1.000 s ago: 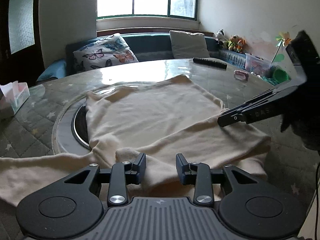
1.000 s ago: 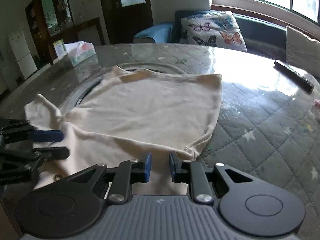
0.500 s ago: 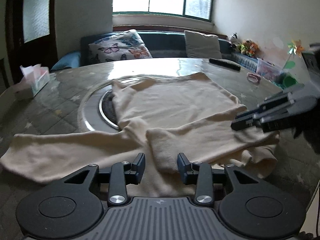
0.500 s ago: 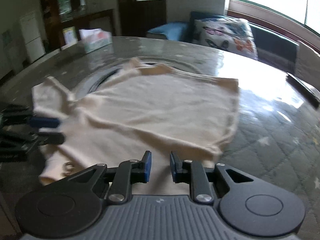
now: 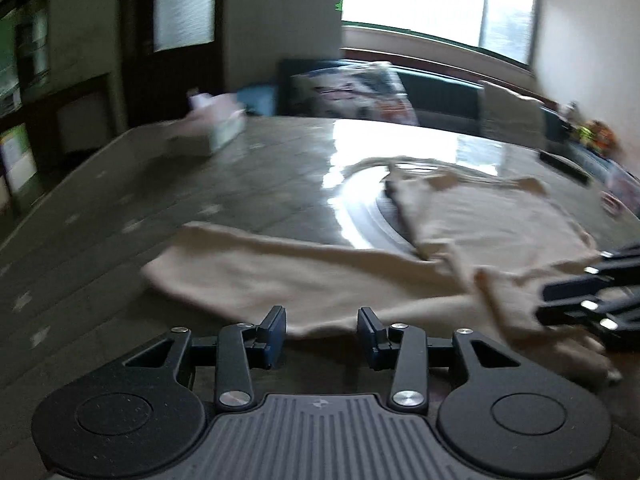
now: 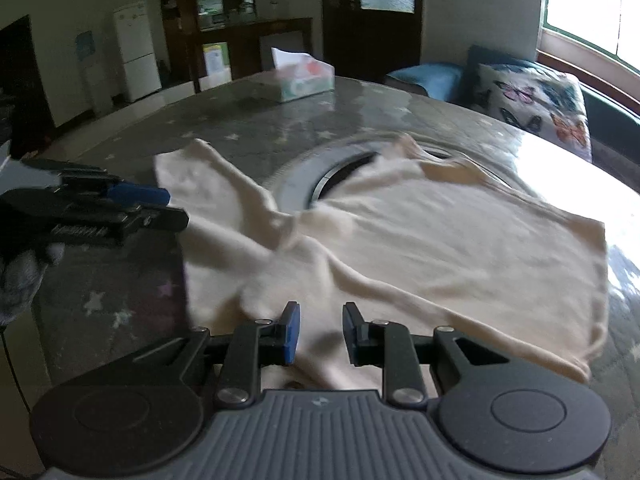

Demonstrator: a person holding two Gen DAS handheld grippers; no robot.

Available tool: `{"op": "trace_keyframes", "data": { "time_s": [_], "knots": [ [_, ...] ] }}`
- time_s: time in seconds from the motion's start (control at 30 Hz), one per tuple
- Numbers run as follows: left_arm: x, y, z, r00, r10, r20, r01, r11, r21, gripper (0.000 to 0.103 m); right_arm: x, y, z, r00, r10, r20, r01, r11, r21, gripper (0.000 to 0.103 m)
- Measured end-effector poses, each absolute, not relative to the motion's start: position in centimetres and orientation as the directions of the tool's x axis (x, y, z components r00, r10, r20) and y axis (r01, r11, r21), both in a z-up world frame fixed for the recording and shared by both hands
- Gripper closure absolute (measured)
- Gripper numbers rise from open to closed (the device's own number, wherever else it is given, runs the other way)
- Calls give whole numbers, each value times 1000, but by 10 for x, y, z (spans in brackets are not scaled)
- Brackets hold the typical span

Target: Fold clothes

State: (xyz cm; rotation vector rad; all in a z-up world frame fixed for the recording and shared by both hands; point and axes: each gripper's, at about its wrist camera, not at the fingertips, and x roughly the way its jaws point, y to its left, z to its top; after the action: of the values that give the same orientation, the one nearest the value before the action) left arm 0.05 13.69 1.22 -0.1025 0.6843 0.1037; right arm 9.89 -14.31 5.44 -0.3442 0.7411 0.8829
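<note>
Now my left tongs [image 5: 322, 330] are a bit apart and opening more, with nothing pinched between them. The near edge of the cream shirt [image 5: 460, 240] lies just past their tips. My right tongs [image 6: 318, 332] have a smaller gap and nothing is squeezed in it. The shirt lies under them, and its near hem runs below their tips.

The shirt is spread flat on the big round tabletop [image 5: 248, 168]. One long sleeve [image 5: 256, 268] sticks out toward 9 o'clock in the left view, and its end lies flat on bare tabletop. In the right view the shirt's far side edge [image 6: 600, 272] at 3 o'clock sits close to the shiny part of the tabletop. The collar end lies over the round ring [image 6: 320, 168] at 12 o'clock.

Lots of open tabletop lies at 9 and 10 o'clock, out to the tissue box [image 6: 306, 78]. A cushion with butterflies [image 6: 536, 100] sits past the rim at 2 o'clock.

A second ago both tongs were closer together and right over the cloth. Both have swung toward the sleeve side since then, and the left view is blurry.
</note>
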Motion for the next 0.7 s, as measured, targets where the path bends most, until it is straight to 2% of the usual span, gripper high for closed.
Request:
{"op": "trace_keyframes", "data": {
  "time_s": [0.23,0.3,0.37,0.5,0.63,0.7],
  "knots": [
    [-11,159,11,768,105,-632,-187,980,-66,55,75,-133,61,416,580,-700,-859,504,-93,79],
    [-12,160,10,767,107,-633,-192,979,-67,54,69,-132,61,406,584,-702,-872,478,-107,71],
    [-11,160,10,765,110,-635,-197,978,-68,54,62,-130,59,405,583,-704,-883,450,-135,69],
    [-8,160,8,762,113,-638,-205,976,-72,53,54,-120,50,507,527,-682,-849,442,-289,71],
    [-9,160,7,762,110,-638,-205,976,-76,51,57,-112,44,546,505,-668,-828,450,-336,71],
    [-9,161,7,761,114,-638,-209,975,-75,51,57,-112,46,541,523,-658,-830,455,-321,81]
  ]
}}
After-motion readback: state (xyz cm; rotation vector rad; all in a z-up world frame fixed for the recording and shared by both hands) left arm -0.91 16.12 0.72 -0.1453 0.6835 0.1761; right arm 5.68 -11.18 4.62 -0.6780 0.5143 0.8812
